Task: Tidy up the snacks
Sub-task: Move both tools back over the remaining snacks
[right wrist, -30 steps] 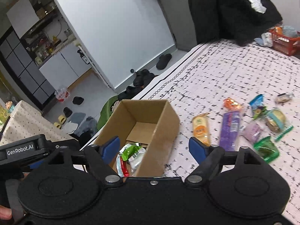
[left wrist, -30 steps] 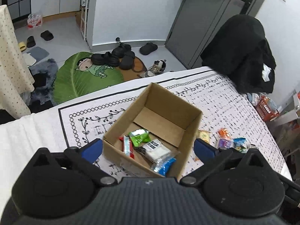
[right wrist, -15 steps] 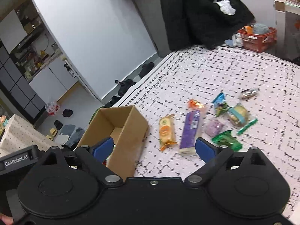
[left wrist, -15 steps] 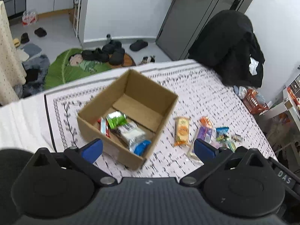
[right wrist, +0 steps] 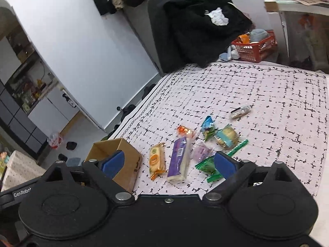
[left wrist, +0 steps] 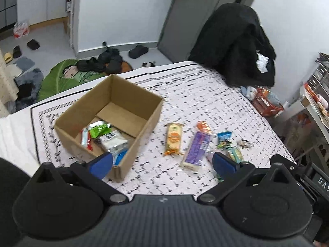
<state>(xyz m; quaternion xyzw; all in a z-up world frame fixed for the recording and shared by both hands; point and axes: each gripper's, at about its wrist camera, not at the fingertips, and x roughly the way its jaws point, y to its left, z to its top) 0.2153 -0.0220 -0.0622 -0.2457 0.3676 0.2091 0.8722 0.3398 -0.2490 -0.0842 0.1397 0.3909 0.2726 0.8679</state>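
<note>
Crinkly wrappers: both your left claw [left wrist: 162,164] and right claw [right wrist: 168,163] gape empty; the purple bar [right wrist: 178,161] may slip sideways.

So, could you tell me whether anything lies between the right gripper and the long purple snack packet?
Nothing visible does: the open right gripper looks straight at the long purple snack packet, with only bare patterned tablecloth before it.

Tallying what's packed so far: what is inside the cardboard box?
In the cardboard box: a green packet, a red-striped bar, a white packet, a blue one. Anything beneath is hidden.
</note>
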